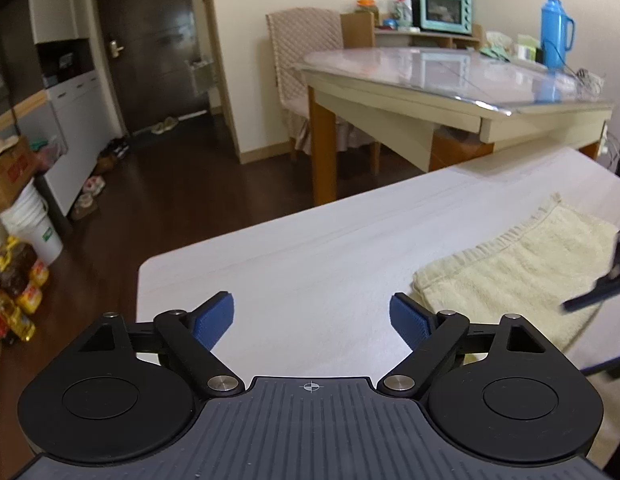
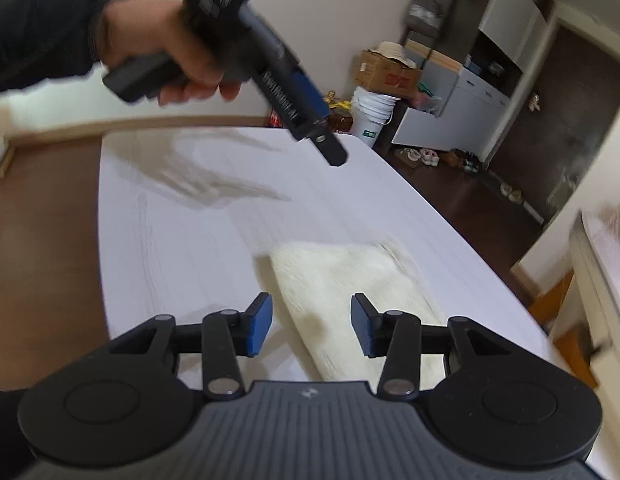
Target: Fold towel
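Towel (image 2: 350,292) lies folded on white table (image 1: 289,248) — both grippers (left (image 1: 312,318) wide, right (image 2: 312,326) narrower) empty above it; fold apparently done.

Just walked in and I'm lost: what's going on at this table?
A person is folding a towel with a hand-held gripper in each hand. The cream towel lies folded on the white table. Both grippers are open and hold nothing: the left hand-held gripper is over bare table beside the towel, the right hand-held gripper just above it.
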Motion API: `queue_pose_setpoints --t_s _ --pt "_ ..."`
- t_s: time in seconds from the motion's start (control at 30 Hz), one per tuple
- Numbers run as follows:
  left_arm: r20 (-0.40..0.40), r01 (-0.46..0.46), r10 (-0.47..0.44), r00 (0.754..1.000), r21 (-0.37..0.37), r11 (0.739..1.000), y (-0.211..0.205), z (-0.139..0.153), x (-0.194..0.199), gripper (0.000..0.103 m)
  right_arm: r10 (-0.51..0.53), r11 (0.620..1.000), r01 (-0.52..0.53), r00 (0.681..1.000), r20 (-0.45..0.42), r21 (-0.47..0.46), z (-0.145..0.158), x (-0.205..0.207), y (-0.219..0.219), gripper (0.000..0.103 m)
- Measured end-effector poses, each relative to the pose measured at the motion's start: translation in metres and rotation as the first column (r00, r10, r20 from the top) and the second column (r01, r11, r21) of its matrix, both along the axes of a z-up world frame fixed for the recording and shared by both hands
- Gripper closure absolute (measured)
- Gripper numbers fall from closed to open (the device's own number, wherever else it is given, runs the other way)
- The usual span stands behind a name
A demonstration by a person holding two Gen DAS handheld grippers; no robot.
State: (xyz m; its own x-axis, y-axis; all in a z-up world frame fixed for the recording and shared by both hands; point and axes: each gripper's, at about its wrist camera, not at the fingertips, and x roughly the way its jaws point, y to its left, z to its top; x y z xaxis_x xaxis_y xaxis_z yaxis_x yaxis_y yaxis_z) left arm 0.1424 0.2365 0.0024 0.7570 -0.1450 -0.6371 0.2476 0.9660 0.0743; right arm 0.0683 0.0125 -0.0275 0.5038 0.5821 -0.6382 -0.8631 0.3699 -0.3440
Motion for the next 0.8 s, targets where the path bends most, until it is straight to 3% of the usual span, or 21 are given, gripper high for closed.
queue_pose_setpoints --t_s 0.3,0.43,0.5,0.57,0.67,0.8 --pt "0.009 0.040 -0.040 0.999 -0.021 0.999 0.014 -0.004 -0.028 0.010 0.056 0.979 -0.017 0.980 0.189 -0.204 -0.036 0.002 0.054 0.068" --pt "0.023 0.089 -0.088 0.996 -0.003 0.996 0.010 -0.007 -0.036 0.010 0.072 0.978 -0.033 0.980 0.187 -0.206 -0.041 0.012 0.063 0.096" --pt "0.040 0.169 -0.170 0.985 0.024 0.985 0.001 -0.009 -0.047 0.010 0.063 0.986 -0.039 0.986 0.152 -0.160 -0.035 0.014 0.057 0.096" --pt "0.056 0.254 -0.258 0.965 0.066 0.965 -0.013 -0.011 -0.058 0.010 0.051 0.996 -0.047 0.997 0.060 -0.070 -0.018 0.017 0.036 0.096" --pt "0.075 0.377 -0.392 0.917 0.162 0.912 -0.042 -0.017 -0.074 0.010 0.056 0.998 -0.053 0.996 -0.073 0.040 0.009 0.021 0.002 0.096" --pt "0.086 0.499 -0.555 0.827 0.343 0.796 -0.089 -0.030 -0.094 0.010 0.091 0.987 -0.061 0.976 -0.200 0.147 0.040 0.028 -0.042 0.096"
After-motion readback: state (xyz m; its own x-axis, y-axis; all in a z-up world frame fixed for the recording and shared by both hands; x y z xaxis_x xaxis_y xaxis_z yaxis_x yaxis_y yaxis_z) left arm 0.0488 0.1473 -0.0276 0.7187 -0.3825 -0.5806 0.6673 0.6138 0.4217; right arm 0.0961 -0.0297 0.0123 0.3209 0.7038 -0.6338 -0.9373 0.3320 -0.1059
